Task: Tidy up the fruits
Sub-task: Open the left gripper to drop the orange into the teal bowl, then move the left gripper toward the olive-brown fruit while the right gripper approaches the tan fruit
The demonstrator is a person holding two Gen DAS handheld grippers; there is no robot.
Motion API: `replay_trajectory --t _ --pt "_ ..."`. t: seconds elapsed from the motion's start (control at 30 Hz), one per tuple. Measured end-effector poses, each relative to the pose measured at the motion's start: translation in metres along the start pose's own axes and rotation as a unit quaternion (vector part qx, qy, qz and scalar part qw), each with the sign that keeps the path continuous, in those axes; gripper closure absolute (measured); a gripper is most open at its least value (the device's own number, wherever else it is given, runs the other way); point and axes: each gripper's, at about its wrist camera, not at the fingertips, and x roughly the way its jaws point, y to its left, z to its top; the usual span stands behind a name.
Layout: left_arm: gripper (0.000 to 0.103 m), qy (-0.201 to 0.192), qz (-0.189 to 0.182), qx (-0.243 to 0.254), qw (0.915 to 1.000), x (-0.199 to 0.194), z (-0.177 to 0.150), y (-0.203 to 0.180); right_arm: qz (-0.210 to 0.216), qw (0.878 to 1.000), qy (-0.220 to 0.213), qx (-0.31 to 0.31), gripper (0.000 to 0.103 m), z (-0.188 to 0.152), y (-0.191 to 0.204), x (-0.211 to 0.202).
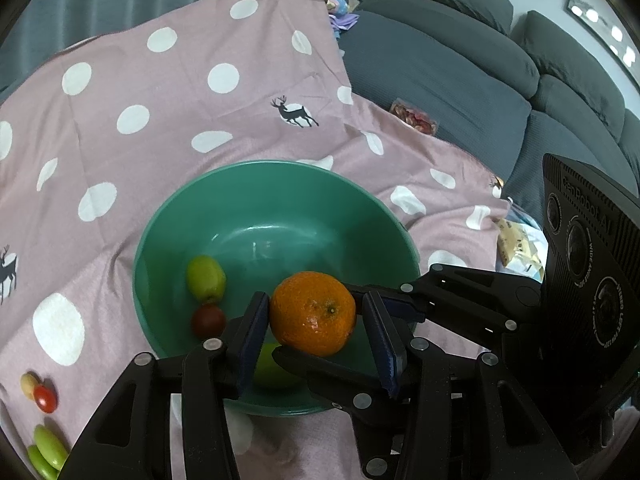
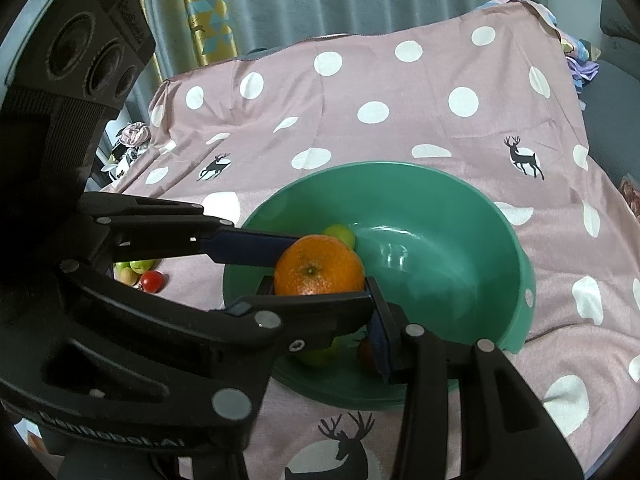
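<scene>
An orange (image 1: pixel 313 313) hangs over the green bowl (image 1: pixel 208 208), with both grippers around it. In the left wrist view my left gripper (image 1: pixel 316 320) has its blue pads on either side of the orange; the left pad touches it, the right pad shows a small gap. My right gripper (image 1: pixel 340 326) crosses from the right, one finger above and one below the orange. In the right wrist view the orange (image 2: pixel 319 267) sits between the left gripper's fingers (image 2: pixel 256 246). The bowl (image 2: pixel 460 200) holds a green fruit (image 1: pixel 206 278), a dark red one (image 1: pixel 208 320) and another green one (image 1: pixel 272 366).
Loose small fruits lie on the pink dotted cloth (image 1: pixel 160 128) at the lower left: a red tomato (image 1: pixel 45 399), a pale fruit (image 1: pixel 28 385) and green ones (image 1: pixel 48 448). A grey sofa (image 1: pixel 460 72) stands behind. Packets lie at the cloth's right edge (image 1: pixel 516 244).
</scene>
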Motion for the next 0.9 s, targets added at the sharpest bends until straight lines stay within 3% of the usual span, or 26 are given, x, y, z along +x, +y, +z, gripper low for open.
replay_trajectory --t 0.1,0.2,0.23,0.3,0.37,0.57,0.7,0.9 --pt "0.052 -0.001 0.012 -0.002 0.9999 0.001 -0.002 -0.001 0.002 1.0 0.002 0.002 0.055 -0.001 0.0 0.001" --pt "0.041 -0.004 0.026 -0.009 0.9996 -0.002 -0.004 0.003 0.005 1.0 0.003 0.004 0.037 -0.001 0.004 -0.001" --pt "0.04 -0.007 0.031 -0.011 0.9994 -0.005 -0.005 0.005 0.004 1.0 0.002 0.003 0.035 -0.002 0.005 -0.002" --pt "0.024 -0.017 0.041 -0.017 0.9989 -0.014 -0.008 0.008 0.005 1.0 -0.002 0.004 0.035 -0.003 0.006 -0.006" --pt "0.018 -0.031 0.054 -0.026 0.9977 -0.027 -0.014 0.012 0.006 1.0 -0.007 0.006 0.035 -0.004 0.007 -0.01" --pt "0.014 -0.056 0.099 -0.055 0.992 -0.073 -0.042 0.043 0.003 1.0 -0.014 0.008 0.034 -0.008 0.013 -0.026" --pt "0.014 -0.064 0.133 -0.112 0.9827 -0.104 -0.076 0.081 0.02 1.0 -0.015 0.004 0.034 -0.009 0.022 -0.032" --pt "0.014 -0.064 0.173 -0.214 0.9594 -0.143 -0.145 0.13 0.056 0.998 -0.004 -0.029 0.034 -0.011 0.056 -0.03"
